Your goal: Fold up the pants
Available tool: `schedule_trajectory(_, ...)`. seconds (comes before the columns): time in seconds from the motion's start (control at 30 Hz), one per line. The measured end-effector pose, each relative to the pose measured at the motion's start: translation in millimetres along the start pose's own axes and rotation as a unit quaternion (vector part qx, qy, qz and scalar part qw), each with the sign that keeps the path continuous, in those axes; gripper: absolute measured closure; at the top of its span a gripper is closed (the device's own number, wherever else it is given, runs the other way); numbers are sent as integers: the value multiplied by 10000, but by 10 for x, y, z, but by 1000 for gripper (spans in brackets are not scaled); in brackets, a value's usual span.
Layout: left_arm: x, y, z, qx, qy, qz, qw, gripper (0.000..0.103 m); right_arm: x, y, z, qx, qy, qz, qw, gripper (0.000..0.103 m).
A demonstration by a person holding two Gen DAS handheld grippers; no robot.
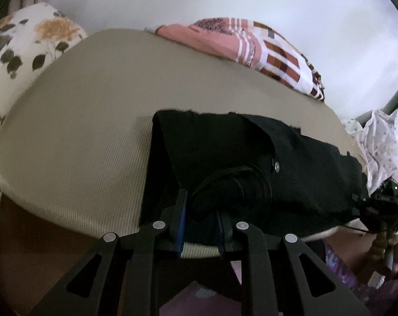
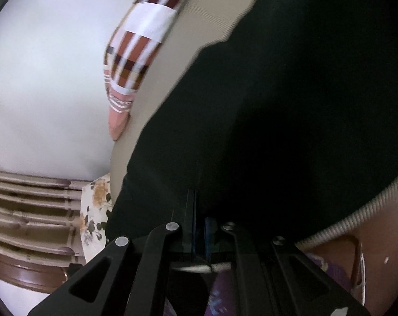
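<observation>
Black pants (image 1: 251, 163) lie partly folded on a beige ribbed cushion (image 1: 80, 137), a silver button showing near the waist. My left gripper (image 1: 200, 210) is shut on a bunched edge of the waistband at the cushion's near edge. In the right wrist view the pants (image 2: 278, 105) fill most of the frame, and my right gripper (image 2: 200, 226) is shut on their near edge, with the fabric pinched between the blue pads. The right gripper also shows at the far right of the left wrist view (image 1: 383, 205), at the pants' other end.
A pink and brown checked cloth (image 1: 251, 44) lies at the cushion's far edge. A floral pillow (image 1: 22, 52) sits at the left. A white patterned cloth (image 1: 380, 144) lies at the right. A pale wall stands behind. A brown ribbed frame (image 2: 27, 210) is at the lower left in the right wrist view.
</observation>
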State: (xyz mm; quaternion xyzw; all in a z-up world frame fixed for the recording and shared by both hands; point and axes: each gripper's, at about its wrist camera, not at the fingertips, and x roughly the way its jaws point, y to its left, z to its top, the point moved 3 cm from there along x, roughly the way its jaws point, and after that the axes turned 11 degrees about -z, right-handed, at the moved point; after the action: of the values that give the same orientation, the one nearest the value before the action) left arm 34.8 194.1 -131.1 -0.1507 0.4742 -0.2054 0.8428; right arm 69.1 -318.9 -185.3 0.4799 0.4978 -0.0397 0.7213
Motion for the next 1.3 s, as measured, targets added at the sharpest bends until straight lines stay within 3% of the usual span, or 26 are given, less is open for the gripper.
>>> schedule_trajectory(0.23, 129, 97, -220, -36, 334, 268, 9991, 83, 16, -140, -120, 167, 95, -52, 9998, 97)
schedule_trajectory(0.4, 100, 182, -303, -148, 542, 743, 9956, 81, 29, -222, -166, 284, 172, -29, 9994, 97)
schedule_trajectory(0.5, -112, 137, -274, -107, 204, 1185, 9927, 80, 52, -262, -158, 335, 215, 94, 9992, 97)
schedule_trajectory(0.57, -267, -5, -175, 71, -134, 1458, 9892, 74, 52, -288, -148, 397, 225, 434, 9980, 94)
schedule_trajectory(0.63, -341, -75, -97, 191, -358, 1707, 9845, 58, 44, -344, -129, 474, 193, 701, 9962, 94)
schedule_trajectory(0.67, -355, -131, -43, 258, -495, 1658, 9846, 53, 28, -370, -113, 461, 130, 695, 9964, 92)
schedule_trajectory(0.73, -257, -217, 31, 351, -543, 1156, 9912, 12, -34, -441, -58, 514, -62, 929, 9943, 84)
schedule_trajectory(0.77, -136, -252, 51, 366, -472, 1018, 9930, 10, -64, -474, -16, 540, -156, 1053, 9929, 72)
schedule_trajectory(0.8, -41, -268, 50, 384, -403, 960, 9938, 10, -100, -515, 39, 548, -278, 1108, 9919, 62)
schedule_trajectory(0.9, 280, -239, 28, 338, -64, 891, 9954, 10, -222, -663, 223, 736, -529, 1609, 9828, 61)
schedule_trajectory(1.1, 542, -170, -81, 340, 218, 1226, 9916, 10, -501, -900, 675, 788, -1138, 1956, 9709, 57)
schedule_trajectory(1.2, 583, -97, -108, 114, 323, 1159, 9927, 10, -580, -1031, 970, 1118, -1286, 2592, 9507, 53)
schedule_trajectory(1.3, 561, -32, -91, -68, 300, 1119, 9932, 10, -687, -1134, 1157, 1291, -1479, 2397, 9508, 52)
